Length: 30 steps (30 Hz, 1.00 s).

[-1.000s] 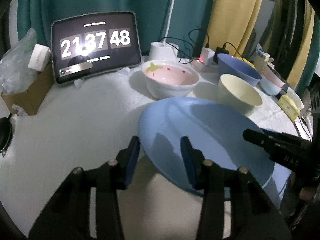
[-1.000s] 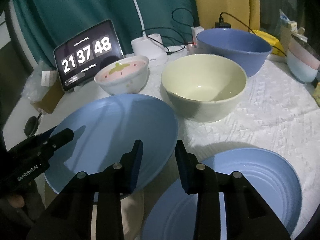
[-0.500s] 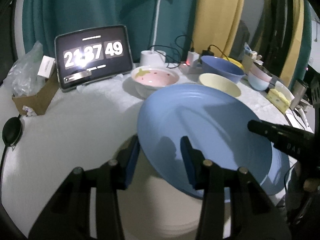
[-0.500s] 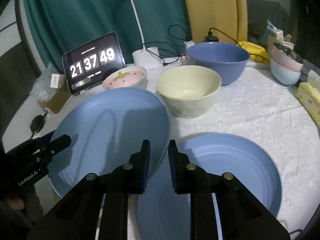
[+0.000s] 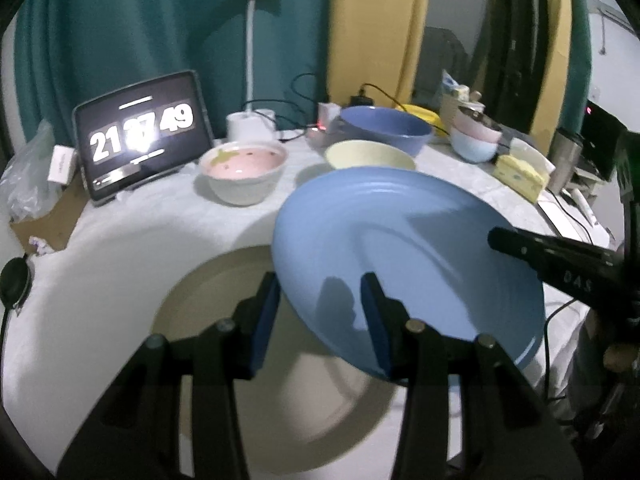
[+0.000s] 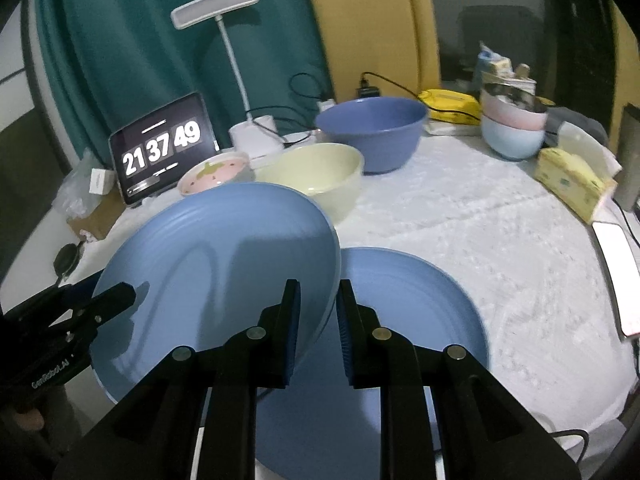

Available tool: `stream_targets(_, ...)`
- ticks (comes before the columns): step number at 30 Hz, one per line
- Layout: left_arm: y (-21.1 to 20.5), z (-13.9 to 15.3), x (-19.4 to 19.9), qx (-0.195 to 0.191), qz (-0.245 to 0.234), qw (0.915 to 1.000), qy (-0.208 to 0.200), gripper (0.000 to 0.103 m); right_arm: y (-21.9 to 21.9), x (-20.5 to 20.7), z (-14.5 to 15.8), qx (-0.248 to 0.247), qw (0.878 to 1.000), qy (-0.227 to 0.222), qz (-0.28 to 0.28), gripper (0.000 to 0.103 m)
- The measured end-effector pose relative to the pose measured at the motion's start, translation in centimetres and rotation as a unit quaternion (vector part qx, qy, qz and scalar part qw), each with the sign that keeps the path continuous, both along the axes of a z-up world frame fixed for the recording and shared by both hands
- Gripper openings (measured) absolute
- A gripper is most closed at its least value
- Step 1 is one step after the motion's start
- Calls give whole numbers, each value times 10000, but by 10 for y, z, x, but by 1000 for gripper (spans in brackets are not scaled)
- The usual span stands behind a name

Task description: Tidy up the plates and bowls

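Both grippers hold one blue plate in the air, tilted; it also shows in the right wrist view. My left gripper is shut on its left rim, my right gripper on its right rim. A cream plate lies on the table below the left gripper. A second blue plate lies under the right gripper. Behind stand a strawberry bowl, a cream bowl and a large blue bowl.
A tablet clock, a desk lamp and cables stand at the back. Stacked pink and light-blue bowls, a yellow sponge and a phone are at the right. A cardboard box sits far left.
Both grippers have lifted the blue plate higher off the cream plate and tilted it. The right gripper's fingers closed in on the rim.
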<state>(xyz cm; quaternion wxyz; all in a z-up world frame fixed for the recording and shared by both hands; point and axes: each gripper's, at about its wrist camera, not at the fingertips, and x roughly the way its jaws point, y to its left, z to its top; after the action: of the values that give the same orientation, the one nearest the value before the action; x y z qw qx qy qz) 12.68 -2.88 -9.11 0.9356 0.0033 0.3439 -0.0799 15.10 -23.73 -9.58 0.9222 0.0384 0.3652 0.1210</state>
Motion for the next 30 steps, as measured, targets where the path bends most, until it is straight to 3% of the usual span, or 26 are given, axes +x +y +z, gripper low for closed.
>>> stream_targets(12, -64, -13, 1, 175, -536, 9982, 180, 43, -54, -10, -16, -142, 9986, 86, -503, 20)
stream_targets(30, -88, -47, 8, 272, -819, 9942, 639, 43, -80, 0, -41, -196, 9963, 338, -764, 20)
